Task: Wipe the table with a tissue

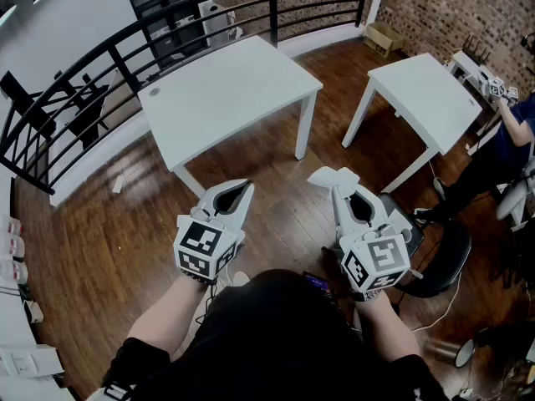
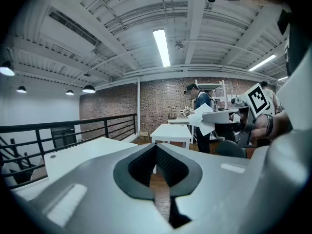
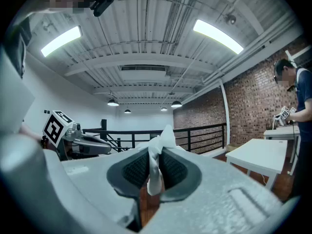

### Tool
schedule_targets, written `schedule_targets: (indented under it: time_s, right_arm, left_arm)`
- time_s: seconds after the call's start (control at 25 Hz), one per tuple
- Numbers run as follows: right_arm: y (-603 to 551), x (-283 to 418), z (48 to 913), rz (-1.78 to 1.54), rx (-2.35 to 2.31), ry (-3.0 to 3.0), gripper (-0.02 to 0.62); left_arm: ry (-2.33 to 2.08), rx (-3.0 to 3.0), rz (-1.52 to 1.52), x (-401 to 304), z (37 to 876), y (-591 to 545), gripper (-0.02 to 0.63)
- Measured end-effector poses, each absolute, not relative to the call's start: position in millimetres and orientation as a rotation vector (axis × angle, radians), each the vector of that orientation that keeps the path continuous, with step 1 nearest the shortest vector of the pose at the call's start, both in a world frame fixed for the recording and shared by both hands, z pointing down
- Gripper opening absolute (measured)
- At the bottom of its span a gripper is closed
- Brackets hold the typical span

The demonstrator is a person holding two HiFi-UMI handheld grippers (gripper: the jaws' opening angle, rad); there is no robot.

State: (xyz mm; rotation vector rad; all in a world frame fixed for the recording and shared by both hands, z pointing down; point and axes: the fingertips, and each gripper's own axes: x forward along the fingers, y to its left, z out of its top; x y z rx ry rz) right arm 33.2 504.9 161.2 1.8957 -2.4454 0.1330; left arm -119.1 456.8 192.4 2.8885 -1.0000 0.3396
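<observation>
A white tissue (image 1: pixel 333 177) sticks out of my right gripper (image 1: pixel 343 189), whose jaws are shut on it; in the right gripper view the tissue (image 3: pixel 157 156) is pinched between the dark pads. My left gripper (image 1: pixel 241 187) is held level beside it, jaws shut with nothing between them (image 2: pixel 156 152). Both are raised over the wooden floor, short of the large white table (image 1: pixel 226 90) ahead. A second white table (image 1: pixel 422 98) stands to the right.
A black railing (image 1: pixel 125 57) curves behind the tables. A black chair (image 1: pixel 439 261) sits close at my right. A person in blue (image 1: pixel 510 136) stands at the far right. A brick wall (image 1: pixel 451 11) closes the back right.
</observation>
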Motion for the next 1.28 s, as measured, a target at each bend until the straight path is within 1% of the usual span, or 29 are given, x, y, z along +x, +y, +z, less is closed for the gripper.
schedule_targets:
  time_s: [0.24, 0.44, 0.72, 1.28]
  right_arm:
    - [511.8, 49.8, 160.6, 0.121, 1.882, -2.461, 0.026]
    - [512.2, 48.0, 159.1, 0.131, 1.866, -2.474, 0.026]
    - [523.7, 83.8, 164.2, 0.132, 1.84, -2.499, 0.026]
    - [514.0, 100.9, 164.1, 0.132, 1.837, -2.499, 0.026]
  left_arm:
    - [-1.015, 2.879, 0.344, -102.0, 196.2, 465.3, 0.014]
    - [-1.037, 2.868, 0.346, -104.7, 193.7, 467.1, 0.014]
    - [-1.071, 2.858, 0.349, -69.3, 196.9, 480.3, 0.014]
    - [-1.064, 2.854, 0.364, -50.1, 200.2, 469.8, 0.014]
